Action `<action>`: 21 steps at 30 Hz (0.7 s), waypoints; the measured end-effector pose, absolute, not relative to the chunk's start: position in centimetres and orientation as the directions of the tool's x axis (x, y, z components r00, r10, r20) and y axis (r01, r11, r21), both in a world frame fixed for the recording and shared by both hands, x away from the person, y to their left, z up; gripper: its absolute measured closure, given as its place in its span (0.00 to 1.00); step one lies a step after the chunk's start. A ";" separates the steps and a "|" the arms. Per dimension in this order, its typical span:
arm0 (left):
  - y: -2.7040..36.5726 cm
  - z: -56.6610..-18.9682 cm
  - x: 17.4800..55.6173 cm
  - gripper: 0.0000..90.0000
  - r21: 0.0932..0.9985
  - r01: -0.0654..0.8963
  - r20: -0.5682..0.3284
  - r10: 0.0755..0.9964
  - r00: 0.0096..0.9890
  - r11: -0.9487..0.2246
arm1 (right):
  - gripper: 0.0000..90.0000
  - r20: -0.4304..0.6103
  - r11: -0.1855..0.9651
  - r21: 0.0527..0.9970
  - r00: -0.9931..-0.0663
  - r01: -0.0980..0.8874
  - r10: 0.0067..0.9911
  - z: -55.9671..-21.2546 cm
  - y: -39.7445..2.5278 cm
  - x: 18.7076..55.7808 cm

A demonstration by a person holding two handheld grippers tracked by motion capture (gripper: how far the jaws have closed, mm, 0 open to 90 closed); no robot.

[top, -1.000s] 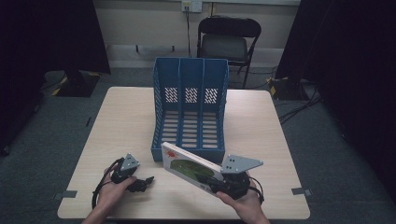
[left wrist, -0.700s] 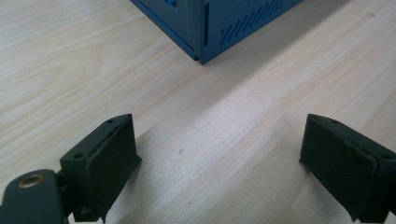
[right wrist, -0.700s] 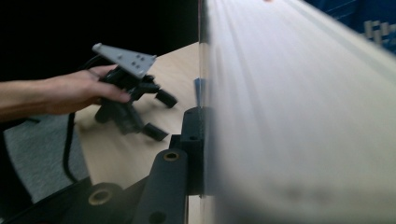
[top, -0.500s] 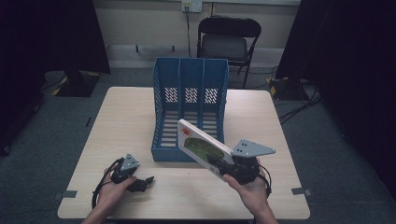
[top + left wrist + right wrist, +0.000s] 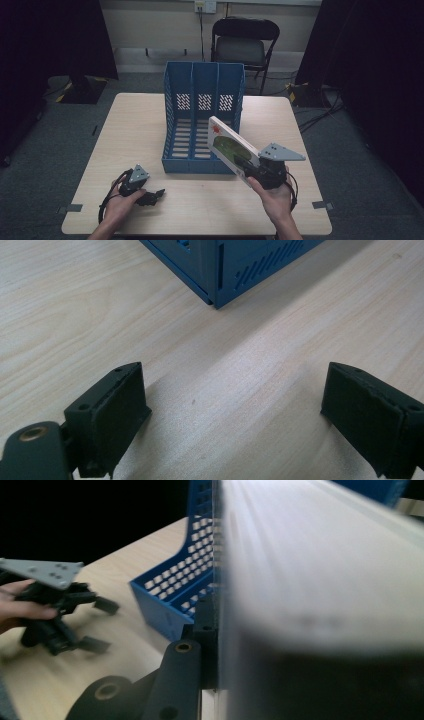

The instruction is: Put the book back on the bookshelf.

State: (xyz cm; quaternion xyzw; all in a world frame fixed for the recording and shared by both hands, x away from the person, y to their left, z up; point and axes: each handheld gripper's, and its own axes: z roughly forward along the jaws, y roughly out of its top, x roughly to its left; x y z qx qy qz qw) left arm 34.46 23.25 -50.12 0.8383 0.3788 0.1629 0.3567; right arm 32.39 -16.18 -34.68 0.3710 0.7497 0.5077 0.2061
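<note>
In the high view, the right gripper [image 5: 248, 169] clamps the near lower end of a white book [image 5: 231, 148] with a green picture and a red mark on its cover. The book is lifted off the wooden table [image 5: 300, 125] and tilted, its far end rising toward the right front corner of the blue file rack [image 5: 204, 117], whose 3 compartments open toward the person. The book's far corner overlaps the rack's right compartment in the picture; whether it touches the rack cannot be told. The left gripper [image 5: 156, 194] rests low on the table near the front left edge, held in the left hand [image 5: 120, 202], its jaws spread and holding nothing, well apart from the book. A black folding chair [image 5: 243, 40] stands behind the table.

In the left gripper view, the 2 black jaws stand wide apart over bare wood with nothing between them. A corner of the blue file rack [image 5: 235, 270] lies ahead, apart from the jaws.

In the right gripper view, the white book [image 5: 320, 580] is blurred and pressed against the 1 jaw that is visible, so the grip is closed on it. Beyond it the blue file rack [image 5: 175, 585] stands on the table, and farther left the left gripper [image 5: 100, 625] sits on the wood with its jaws open.
</note>
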 end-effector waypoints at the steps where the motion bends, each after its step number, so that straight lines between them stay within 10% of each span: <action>1: 23.2 -50.1 34.5 0.11 0.721 0.519 0.003 0.751 0.660 -0.459 | 0.85 0.068 0.209 0.914 -0.640 0.347 0.766 -34.7 -16.2 32.4; 21: 23.3 -50.1 34.5 0.11 0.720 0.520 0.003 0.751 0.660 -0.460 | 0.85 0.148 0.048 0.914 -0.443 0.402 0.884 -35.1 -15.8 36.8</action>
